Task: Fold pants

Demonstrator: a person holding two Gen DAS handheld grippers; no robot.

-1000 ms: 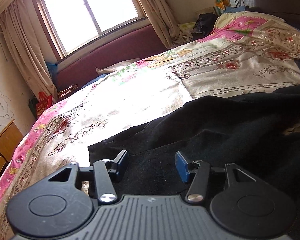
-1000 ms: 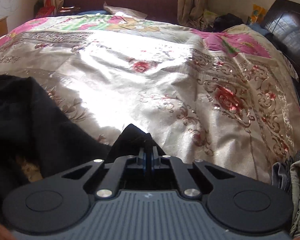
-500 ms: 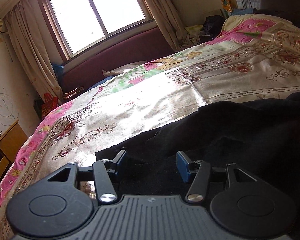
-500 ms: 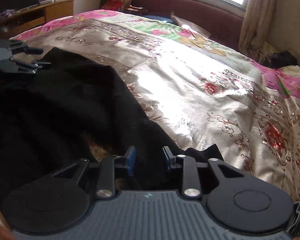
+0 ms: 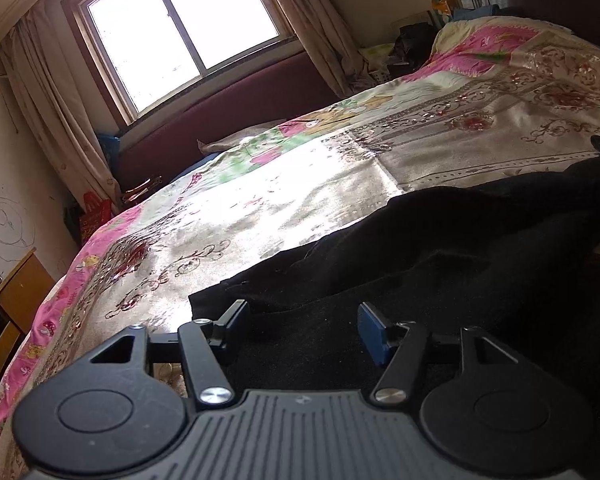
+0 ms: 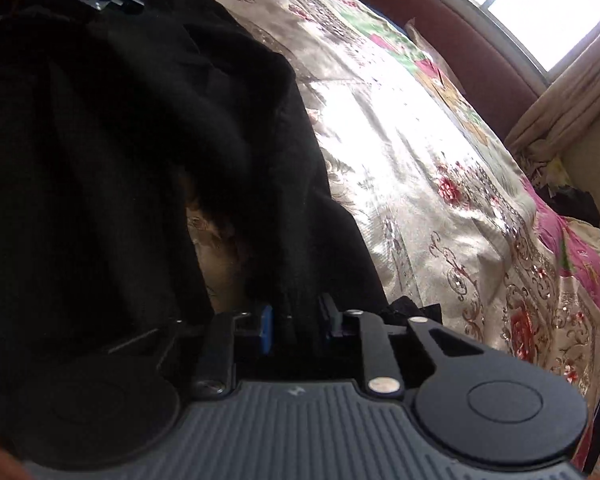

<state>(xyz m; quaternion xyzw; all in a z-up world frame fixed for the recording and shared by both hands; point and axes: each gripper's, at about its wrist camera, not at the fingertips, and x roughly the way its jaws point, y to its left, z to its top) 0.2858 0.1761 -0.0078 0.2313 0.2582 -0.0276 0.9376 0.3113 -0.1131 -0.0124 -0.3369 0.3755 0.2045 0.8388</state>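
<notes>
The black pants [image 5: 440,264] lie rumpled on the near part of the floral bedspread [image 5: 284,204], one leg bunched over the other. Your right gripper [image 6: 296,322] has just clamped down on a fold of the cloth at its near right edge. Your left gripper [image 5: 302,326] has been widening and hangs released over the near left hem. Pull now and the thin pinch may slip, or drag both layers into a heap.

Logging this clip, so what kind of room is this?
Most likely a home bedroom: black pants lie on a bed with a floral bedspread, under a curtained window.
</notes>
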